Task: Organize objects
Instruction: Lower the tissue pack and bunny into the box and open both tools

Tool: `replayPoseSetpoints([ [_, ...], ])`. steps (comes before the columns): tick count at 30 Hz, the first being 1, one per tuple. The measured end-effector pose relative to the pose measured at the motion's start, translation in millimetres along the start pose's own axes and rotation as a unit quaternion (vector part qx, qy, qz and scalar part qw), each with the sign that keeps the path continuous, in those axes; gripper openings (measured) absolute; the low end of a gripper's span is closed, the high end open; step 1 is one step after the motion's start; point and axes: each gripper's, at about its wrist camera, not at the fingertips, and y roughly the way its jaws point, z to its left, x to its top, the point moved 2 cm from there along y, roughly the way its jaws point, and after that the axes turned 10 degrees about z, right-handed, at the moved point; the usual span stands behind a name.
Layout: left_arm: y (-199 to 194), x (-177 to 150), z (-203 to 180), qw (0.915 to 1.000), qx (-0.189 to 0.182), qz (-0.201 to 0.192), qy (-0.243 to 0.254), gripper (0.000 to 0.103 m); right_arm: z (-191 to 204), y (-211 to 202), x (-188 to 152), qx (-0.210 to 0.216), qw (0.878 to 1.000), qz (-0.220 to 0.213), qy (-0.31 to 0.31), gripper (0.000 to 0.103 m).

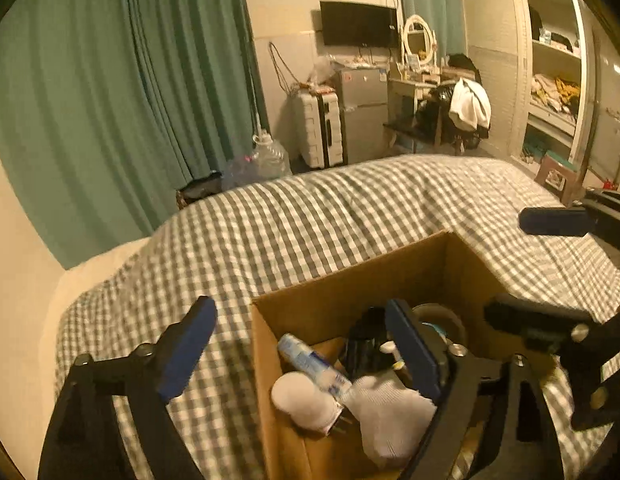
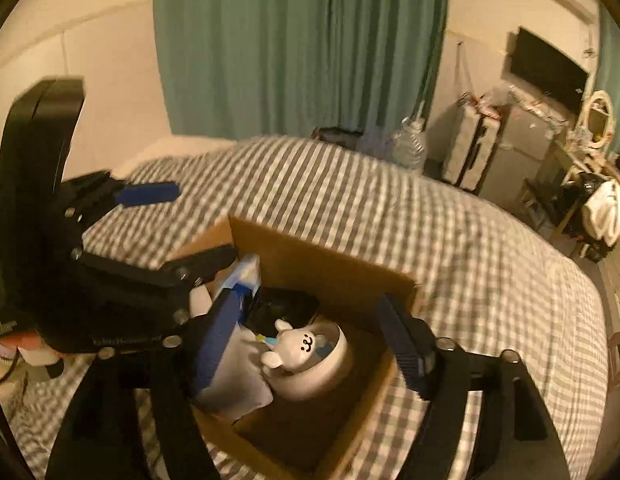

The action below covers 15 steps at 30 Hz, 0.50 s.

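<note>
An open cardboard box (image 1: 342, 292) sits on the checked bed; it also shows in the right wrist view (image 2: 330, 264). Inside lie white socks (image 1: 390, 412), a blue-and-white tube (image 1: 310, 360), a black object (image 1: 364, 344) and a white bowl with a bunny figure (image 2: 298, 346). My left gripper (image 1: 306, 340) is open and empty, one finger over the bedding and one over the box. My right gripper (image 2: 310, 332) is open and empty, hovering over the box above the bowl. Each gripper appears in the other's view.
The grey-checked duvet (image 1: 330, 216) covers the bed around the box. Green curtains (image 1: 130, 80) hang behind. A water jug (image 1: 270, 156), suitcase (image 1: 318, 128), small fridge, dressing table and open wardrobe (image 1: 550, 72) stand beyond the bed's far edge.
</note>
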Motion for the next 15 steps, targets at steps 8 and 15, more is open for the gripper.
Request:
replayPoseSetpoints([
  [8,-87.7,-17.0,25.3,0.9985,0.017,-0.042,-0.031,0.098,24.8,-86.8,-9.6,-0.052,0.998,-0.032,-0.004,0.083],
  [15,-120.8,-52.0,40.3,0.9962,0.035,-0.050,-0.062,0.101,47.7,-142.3,-26.6,-0.085,0.993,-0.078,-0.018,0.089],
])
